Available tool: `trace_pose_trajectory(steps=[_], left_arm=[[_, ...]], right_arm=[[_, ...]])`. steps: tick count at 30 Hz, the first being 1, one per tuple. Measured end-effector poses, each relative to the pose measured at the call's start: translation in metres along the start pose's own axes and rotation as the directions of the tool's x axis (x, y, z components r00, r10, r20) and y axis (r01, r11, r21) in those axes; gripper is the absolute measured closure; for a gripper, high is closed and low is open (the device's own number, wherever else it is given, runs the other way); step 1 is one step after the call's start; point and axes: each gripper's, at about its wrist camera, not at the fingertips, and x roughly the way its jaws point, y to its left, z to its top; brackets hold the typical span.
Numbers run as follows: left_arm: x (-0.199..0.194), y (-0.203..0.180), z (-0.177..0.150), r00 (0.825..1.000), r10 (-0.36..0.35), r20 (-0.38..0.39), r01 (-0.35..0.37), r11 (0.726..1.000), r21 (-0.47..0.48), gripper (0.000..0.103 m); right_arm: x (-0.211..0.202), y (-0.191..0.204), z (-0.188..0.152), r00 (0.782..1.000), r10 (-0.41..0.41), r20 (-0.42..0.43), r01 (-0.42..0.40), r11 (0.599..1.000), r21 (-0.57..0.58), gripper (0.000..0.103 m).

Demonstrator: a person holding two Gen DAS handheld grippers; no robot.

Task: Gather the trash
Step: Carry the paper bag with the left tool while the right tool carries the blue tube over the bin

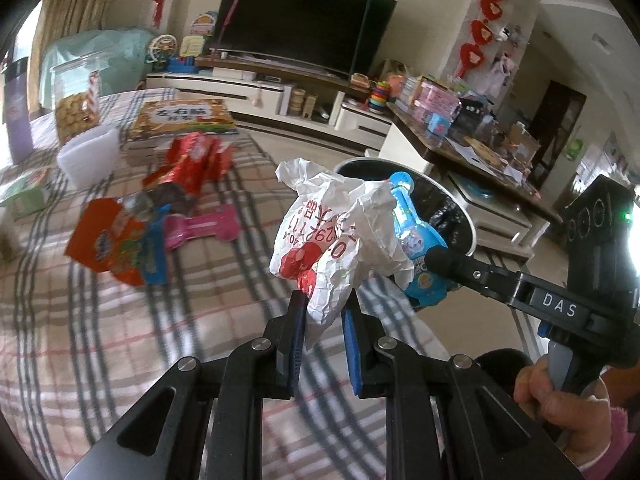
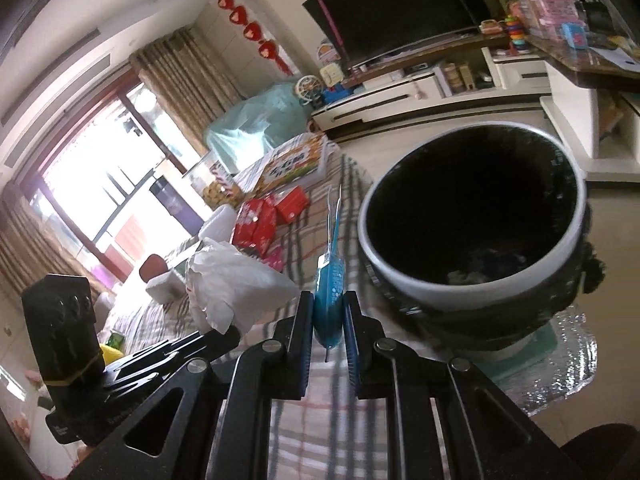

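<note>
I am in the carrying step: both of my tools already hold trash, and the bin is just ahead. My left gripper (image 1: 325, 312) pinches the lower end of a crumpled white paper bag (image 1: 340, 236) with red print, and the bag stands up between the blue pads. My right gripper (image 2: 328, 320) is pressed together on a blue snack wrapper (image 2: 330, 280), which I see edge-on, thin like a blade. In the left view this same wrapper (image 1: 416, 248) shows its flat printed face at about 2 o'clock from the white bag, touching it or nearly so.

The trash bin (image 2: 400, 276), with a white rim and a black liner, sits at 2 o'clock from my right gripper and very near. I judge that the next move is to bring each piece over the open mouth and then to let the jaws spread, one hand after the other, so the bag and the wrapper do not catch on each other.

The right view looks down into the bin, where a few scraps lie at the bottom; the left view shows only part of the rim behind the bag. The left view shows what is still to collect on the checked cloth (image 1: 120, 340): an orange wrapper (image 1: 108, 240), a pink wrapper (image 1: 200, 230) and red packets (image 1: 192, 160), all toward 10 o'clock. The right view shows only the red packets of these clearly.
</note>
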Motion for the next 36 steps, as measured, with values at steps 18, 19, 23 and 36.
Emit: trace_pose_trajectory(steps=[18,19,23,36], left_arm=[[0.05,-0.037,0.031,0.999,-0.03,-0.036,0.032,0.997,0.067,0.086],[0.052,-0.039,0.033,0.999,-0.029,-0.039,0.032,0.997,0.07,0.086],[0.063,-0.044,0.042,0.998,-0.035,-0.045,0.038,0.996,0.082,0.086],[0.097,-0.064,0.064,0.997,-0.034,-0.064,0.042,0.99,0.134,0.086]], right_arm=[[-0.022,-0.046,0.022,0.996,-0.068,0.055,0.065,0.996,0.056,0.089],[-0.022,-0.049,0.024,0.996,-0.071,0.057,0.068,0.996,0.057,0.089],[-0.023,-0.059,0.031,0.994,-0.085,0.063,0.081,0.994,0.068,0.089],[-0.021,-0.08,0.047,0.99,-0.122,0.075,0.115,0.99,0.087,0.089]])
